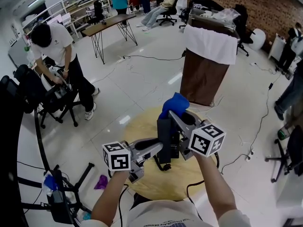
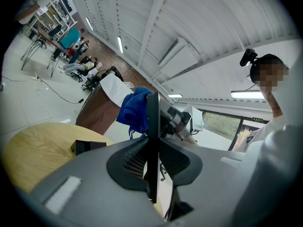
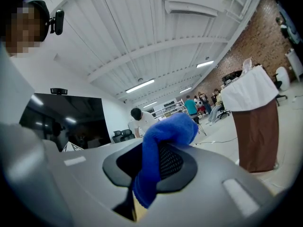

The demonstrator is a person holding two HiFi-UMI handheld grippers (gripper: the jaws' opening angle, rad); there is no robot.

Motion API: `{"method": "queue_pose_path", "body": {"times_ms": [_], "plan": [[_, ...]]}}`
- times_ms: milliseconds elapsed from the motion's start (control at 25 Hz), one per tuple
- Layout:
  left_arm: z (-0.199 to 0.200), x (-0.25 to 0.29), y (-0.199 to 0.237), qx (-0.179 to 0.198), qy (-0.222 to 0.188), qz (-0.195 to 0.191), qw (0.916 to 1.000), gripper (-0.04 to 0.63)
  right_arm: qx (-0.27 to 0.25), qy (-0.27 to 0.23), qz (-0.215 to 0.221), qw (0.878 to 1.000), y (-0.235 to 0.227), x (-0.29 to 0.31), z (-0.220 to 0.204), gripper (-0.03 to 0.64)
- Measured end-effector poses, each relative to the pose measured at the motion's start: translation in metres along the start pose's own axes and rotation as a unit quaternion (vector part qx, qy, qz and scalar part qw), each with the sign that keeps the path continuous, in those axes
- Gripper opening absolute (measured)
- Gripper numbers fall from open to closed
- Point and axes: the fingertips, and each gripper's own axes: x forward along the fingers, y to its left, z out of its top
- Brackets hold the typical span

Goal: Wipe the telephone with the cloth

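The telephone (image 1: 164,137) is a flat black slab held upright above the round wooden table (image 1: 142,126). My left gripper (image 1: 156,150) is shut on it from the left; in the left gripper view the telephone (image 2: 152,126) shows edge-on between the jaws of that gripper (image 2: 152,152). My right gripper (image 1: 180,117) is shut on the blue cloth (image 1: 174,105), which rests against the telephone's top edge. In the right gripper view the cloth (image 3: 158,150) hangs bunched between the jaws of the gripper (image 3: 151,167). The left gripper view shows the cloth (image 2: 135,110) touching the telephone's far end.
A small black box (image 2: 90,146) lies on the table (image 2: 38,150). Behind the table stands a brown lectern (image 1: 206,65) draped in white. A person (image 1: 59,56) bends over a chair at the left. Cables run over the floor, and a stand (image 1: 61,193) is at lower left.
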Motion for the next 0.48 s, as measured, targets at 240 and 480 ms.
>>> {"method": "queue_pose_path", "body": {"times_ms": [240,480], "plan": [[-0.006,0.003,0.001,-0.006,0.005,0.000,1.0000,0.063,-0.005,-0.007,-0.002,1.000,-0.002,0.001,0.008,0.061],[-0.010,0.001,0.008,-0.009,0.007,0.005,0.9999,0.063,-0.046,-0.014,-0.022,0.999,-0.003,-0.006,0.013,0.061]]}}
